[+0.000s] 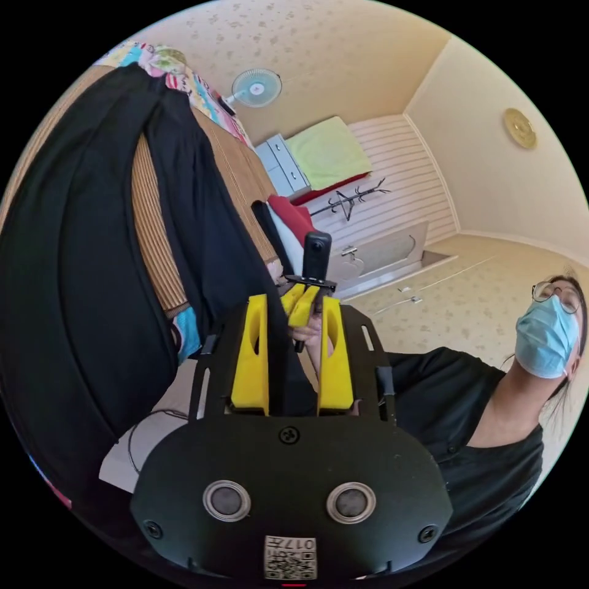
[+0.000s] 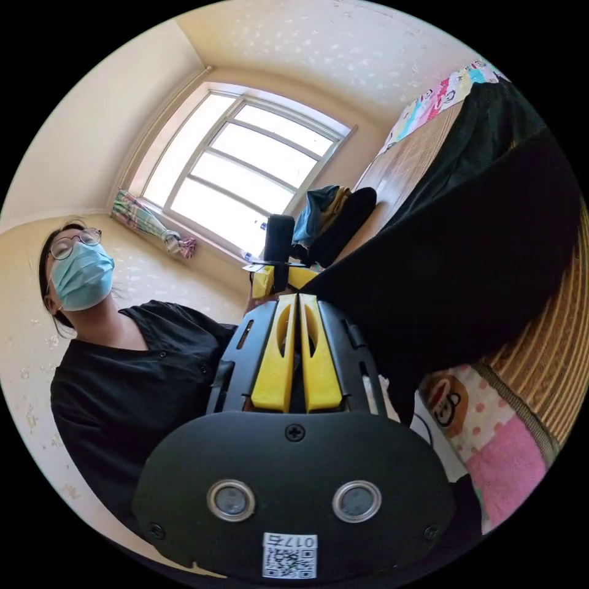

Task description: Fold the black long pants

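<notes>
A: How do the black long pants (image 1: 67,294) look?

B: Plain dark cloth, hanging in long smooth folds off the edge of a bed covered with a brown ribbed woven mat (image 1: 153,227). In the left gripper view the 2 legs spread apart, with the mat showing between them.

A: And the left gripper (image 1: 293,307)?

B: Its 2 yellow jaws stand a little apart, with a strip of the black cloth running between them; I cannot tell whether both press on it. The right gripper (image 1: 300,304) shows just past its tips.

A: The right gripper view?

B: There the right gripper (image 2: 297,300) has its jaws nearly together, a thin dark line between them; the pants (image 2: 466,264) meet their tips. That view has a bright window (image 2: 239,172) and a pink cartoon-print quilt (image 2: 491,442); the other has a wall fan (image 1: 256,87).
</notes>
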